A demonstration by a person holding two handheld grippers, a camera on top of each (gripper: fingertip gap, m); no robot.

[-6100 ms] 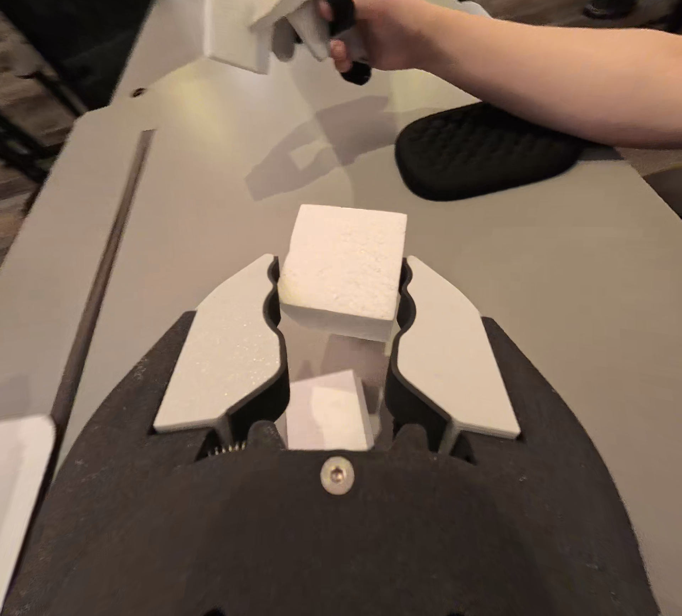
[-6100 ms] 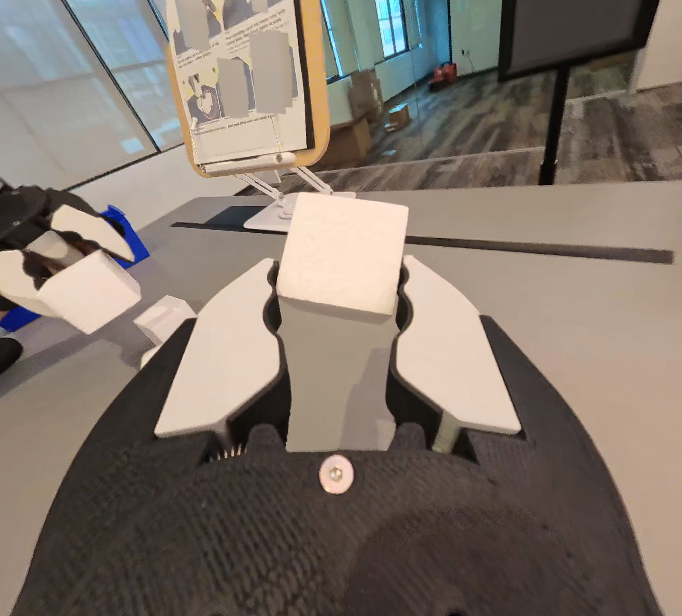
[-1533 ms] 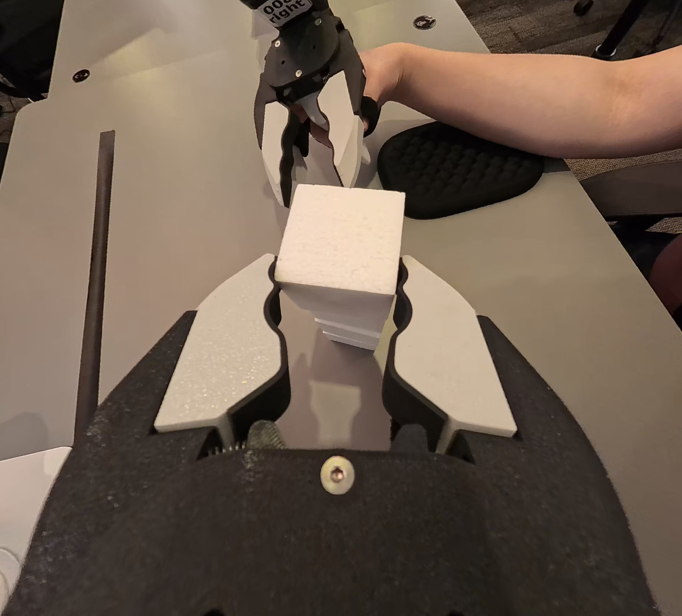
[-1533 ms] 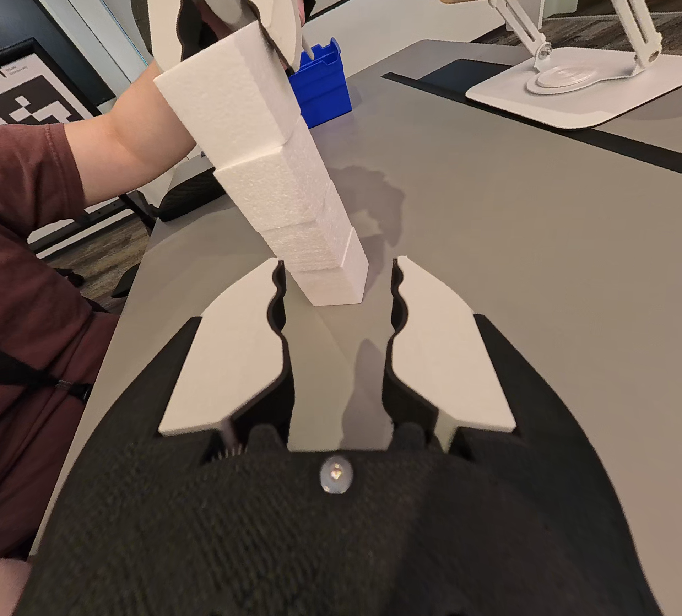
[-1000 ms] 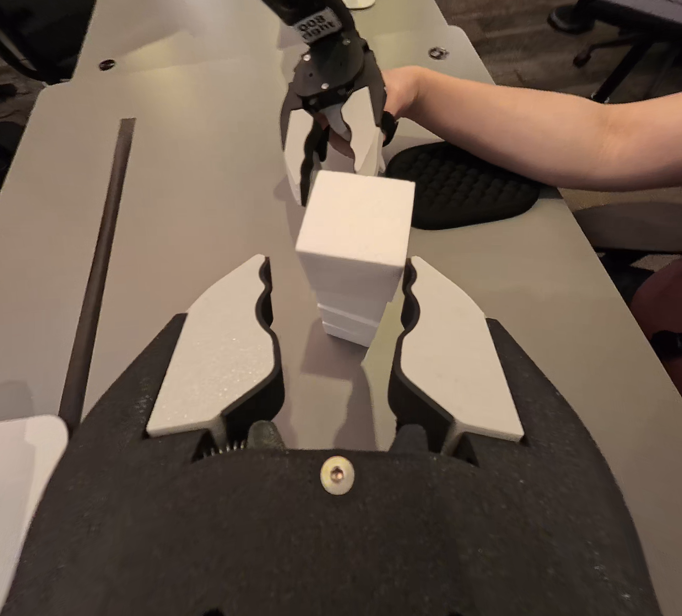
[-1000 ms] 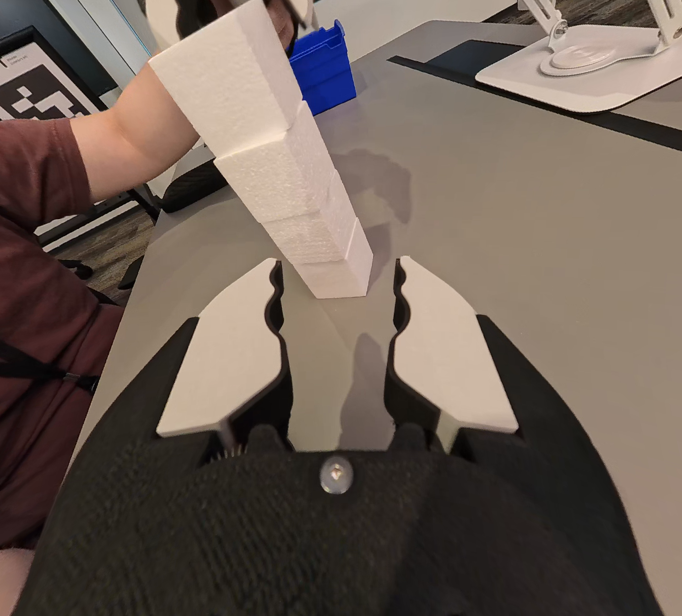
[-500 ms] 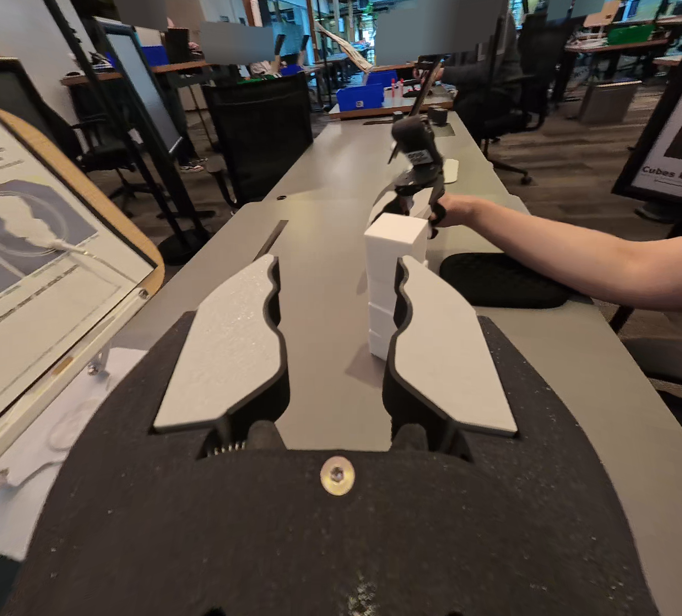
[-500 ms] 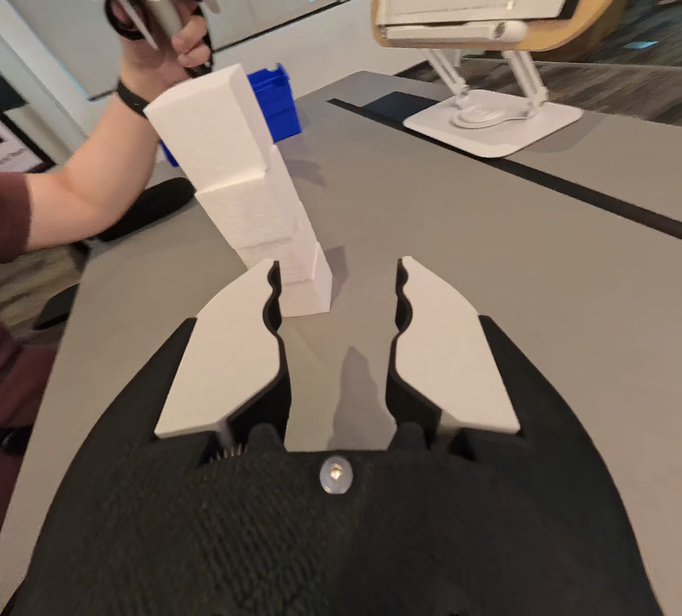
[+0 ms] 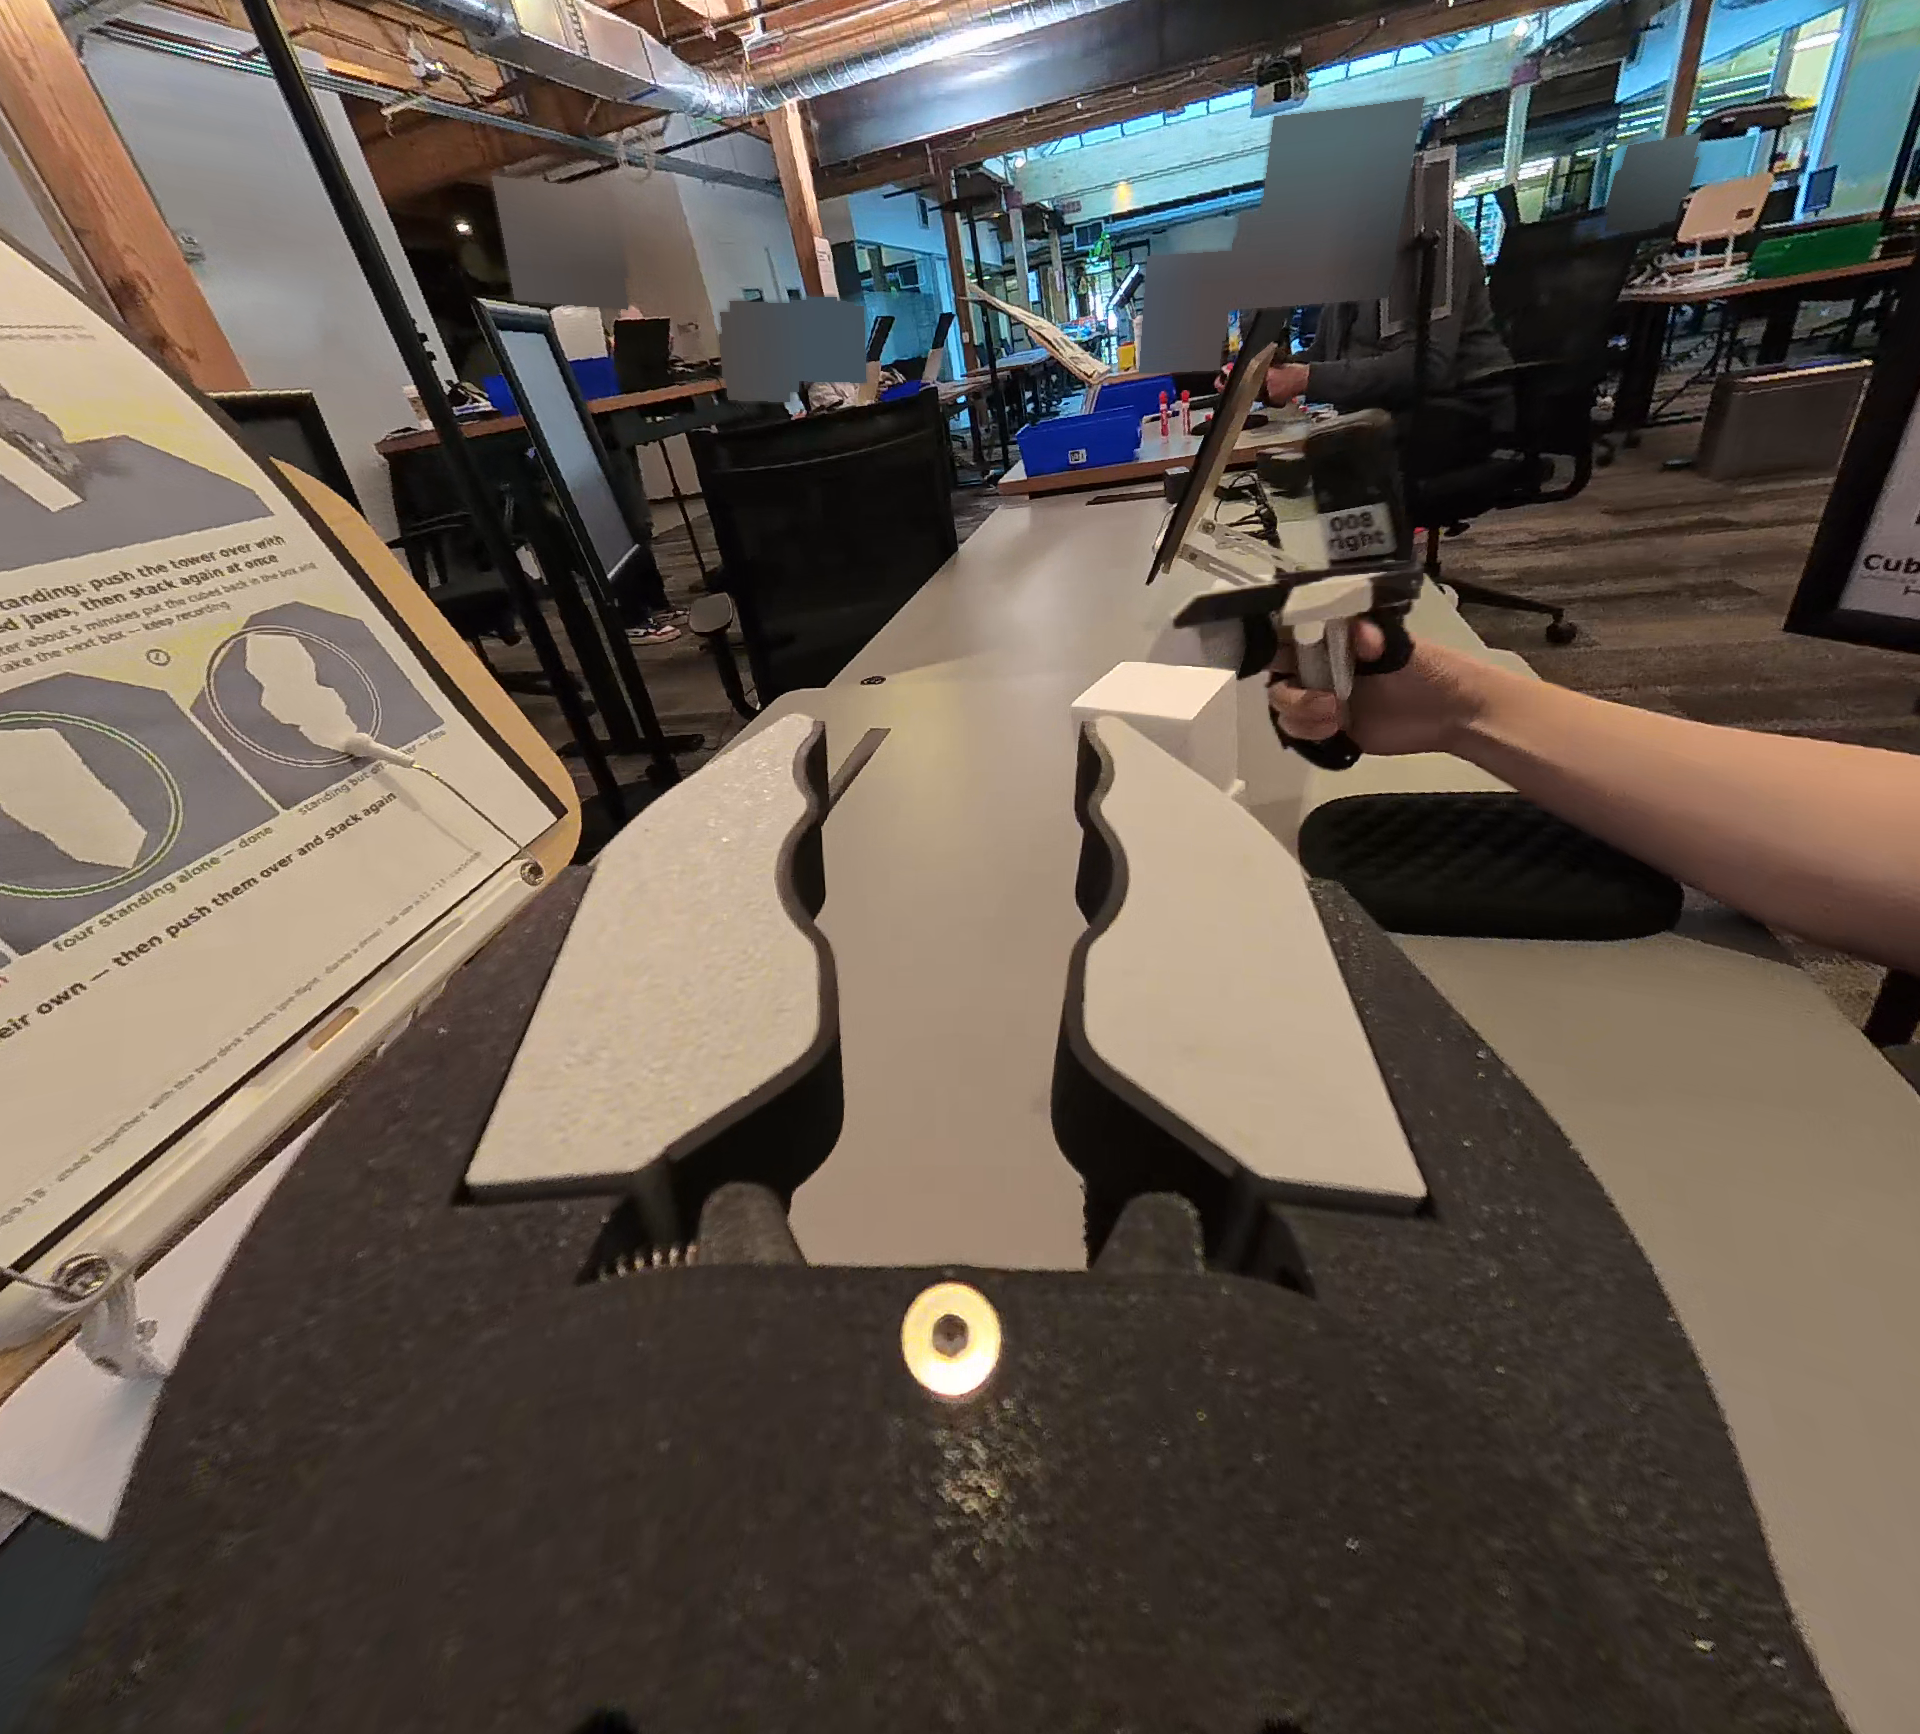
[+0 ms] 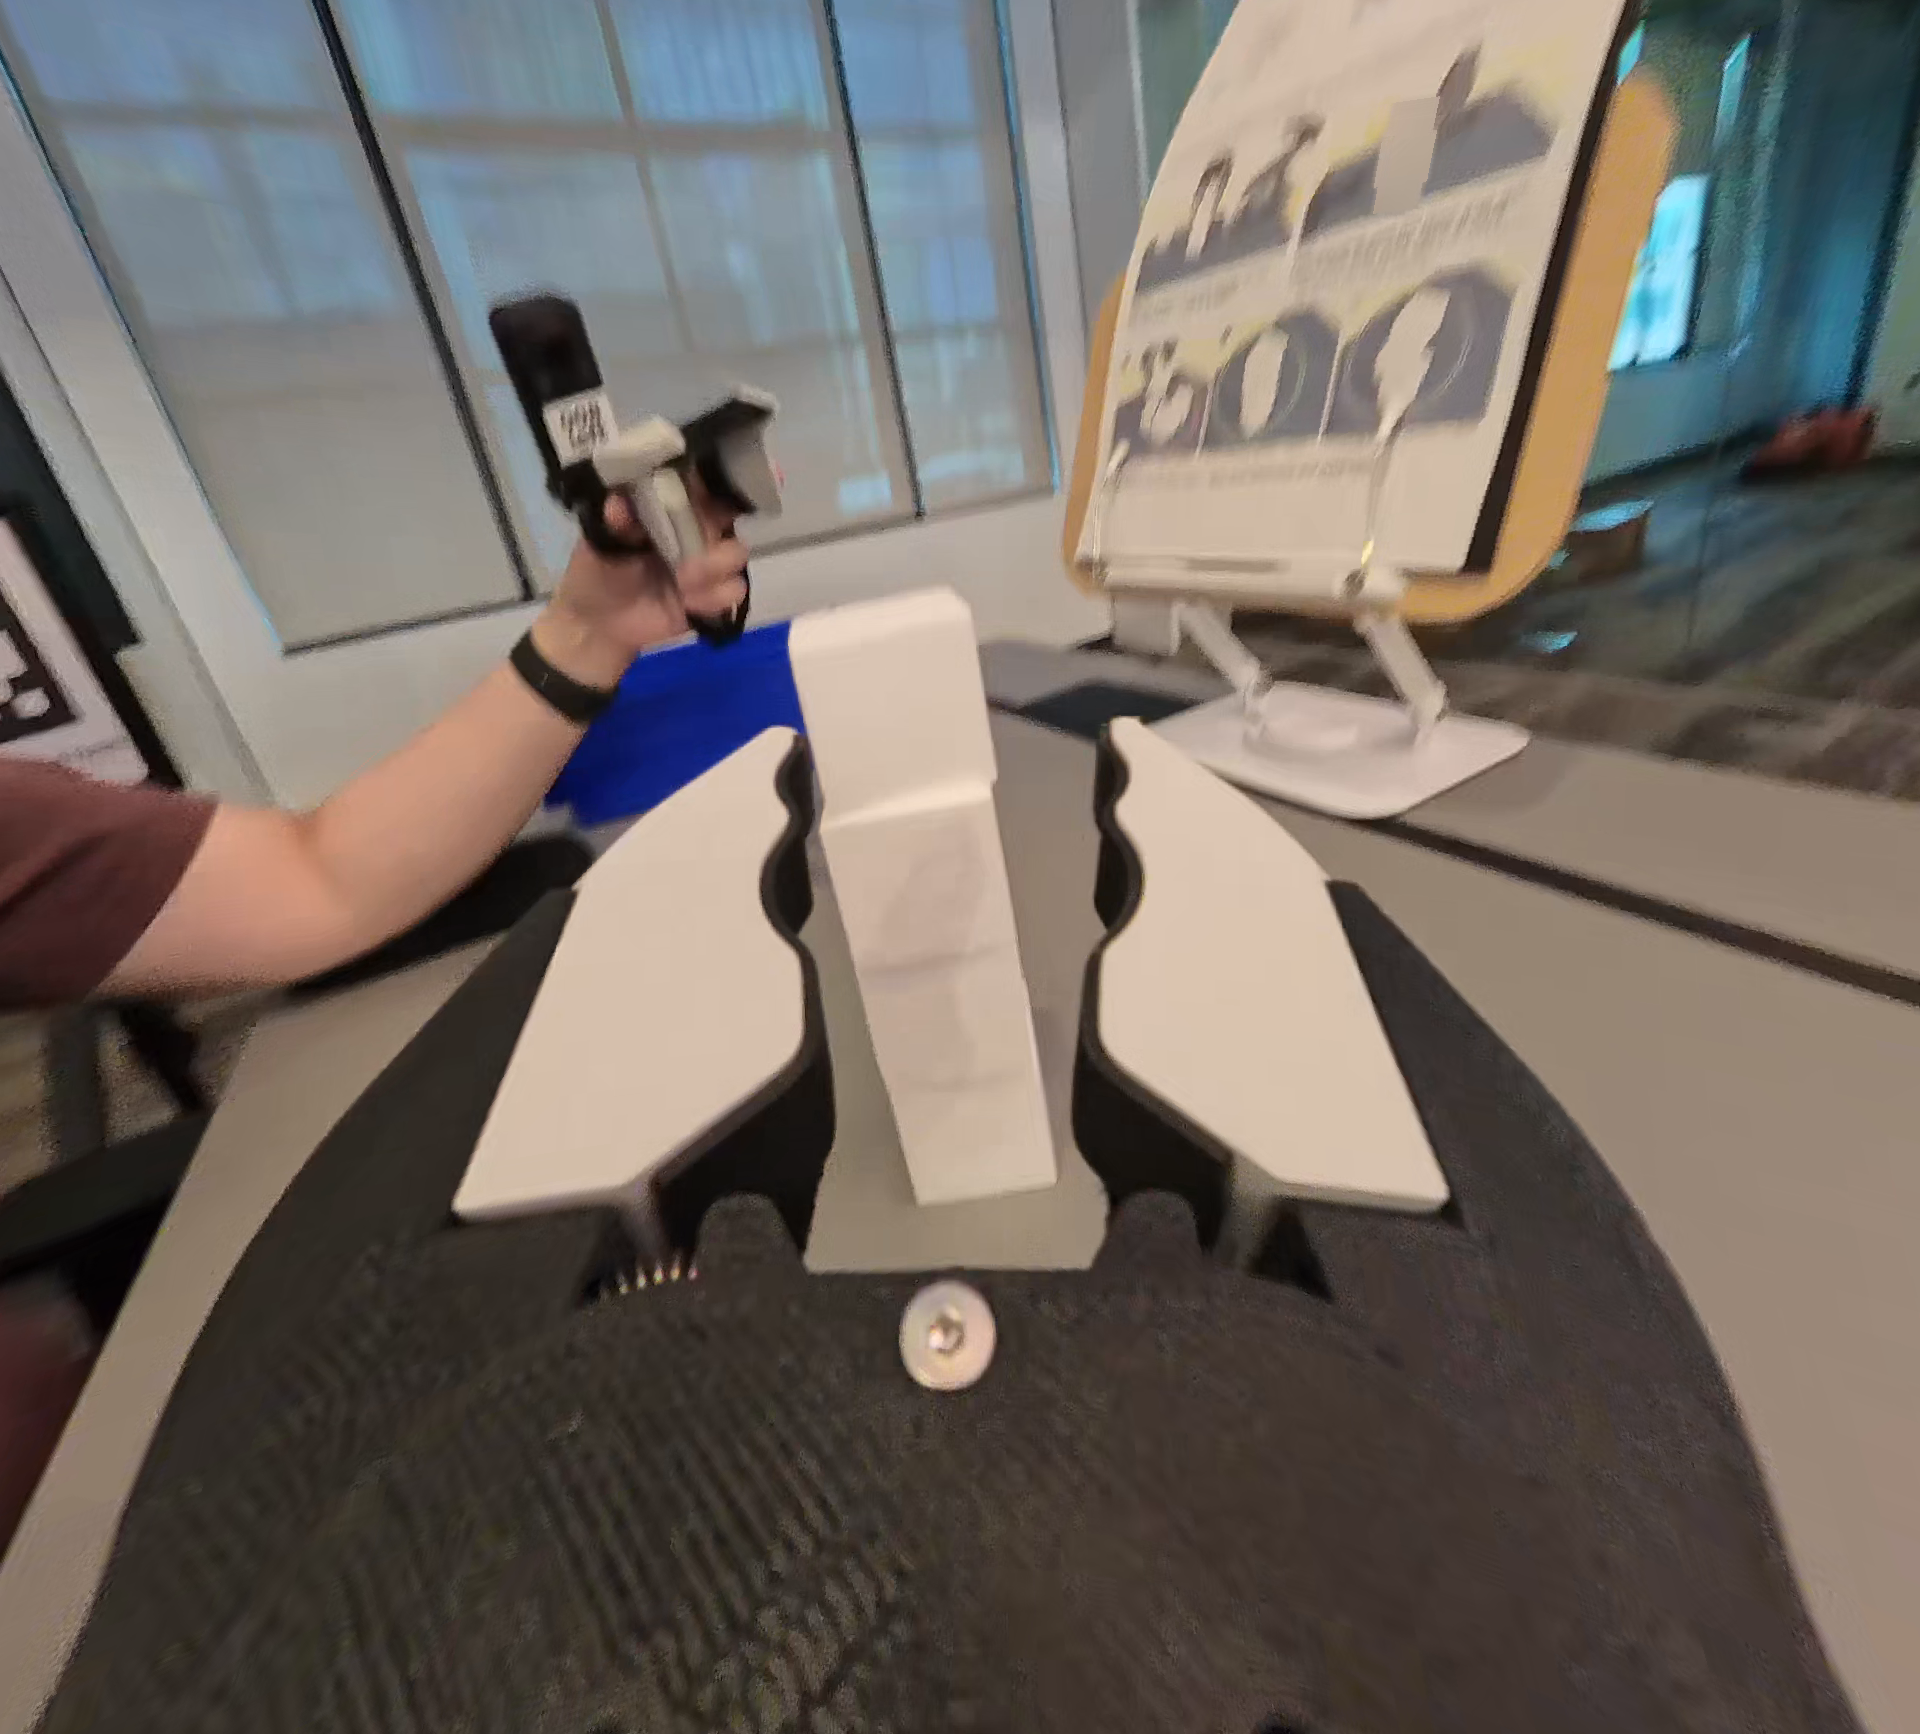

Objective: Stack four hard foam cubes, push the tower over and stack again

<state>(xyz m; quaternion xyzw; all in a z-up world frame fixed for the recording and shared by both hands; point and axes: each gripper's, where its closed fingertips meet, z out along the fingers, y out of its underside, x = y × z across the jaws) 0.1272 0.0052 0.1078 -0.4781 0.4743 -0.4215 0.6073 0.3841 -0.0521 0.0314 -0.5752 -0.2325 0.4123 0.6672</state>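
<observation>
Both grippers have drawn back from the tower of four white hard foam cubes (image 10: 914,895) since half a second ago, and both views have tilted up toward level. Nothing is held now.

Right gripper (image 10: 948,749): in the right wrist view its jaws stand wide, one on each side of the tower. No pad contact is visible. The tower is framed between the jaws and stands on its own on the grey bench (image 10: 1621,1113). The upper cubes sit slightly offset from those below, so the stack is not perfectly flush. This placement probably lets the tower prove it stands alone, and it puts the gripper in line for the push-over.

Left gripper (image 9: 951,728): its jaws are also wide and empty. In its own view the tower appears just beyond the tip of one finger, to one side, with the bench visible between the jaws. In the right wrist view this gripper is held raised, beyond the tower and off to one side, well apart from it. That keeps it out of the fall path.

Beyond the tower lie a black textured wrist rest (image 9: 1486,863), a white tilted stand carrying a printed instruction sheet (image 10: 1340,334), and a blue plastic bin (image 10: 675,728).

Judgement: stacking is complete; toppling is next.
</observation>
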